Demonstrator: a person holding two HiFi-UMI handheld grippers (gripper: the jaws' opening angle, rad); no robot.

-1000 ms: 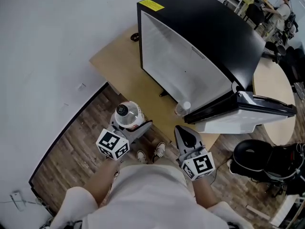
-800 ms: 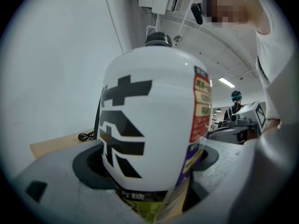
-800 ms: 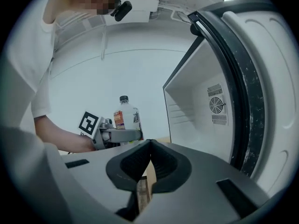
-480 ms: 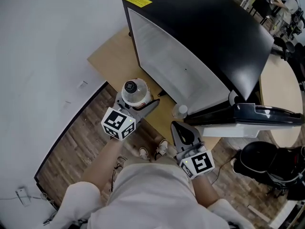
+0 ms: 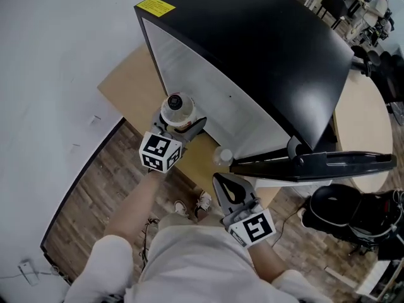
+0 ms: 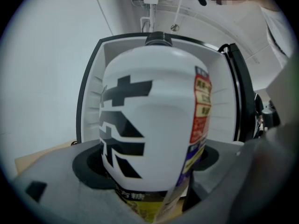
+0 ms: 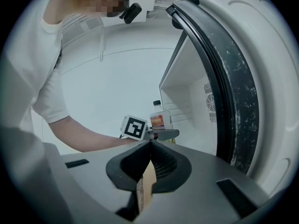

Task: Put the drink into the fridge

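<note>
My left gripper has its jaws clamped on the drink bottle at the open fridge; my right gripper has its jaws closed, empty.

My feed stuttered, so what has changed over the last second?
The left gripper, shut on the drink bottle, has carried it from over the floor up to the open fridge's mouth. The right gripper stays shut and empty below the open door; the small bottle on the table has not moved.

Fridge cavity open; door aside; bottle perhaps at threshold.
</note>
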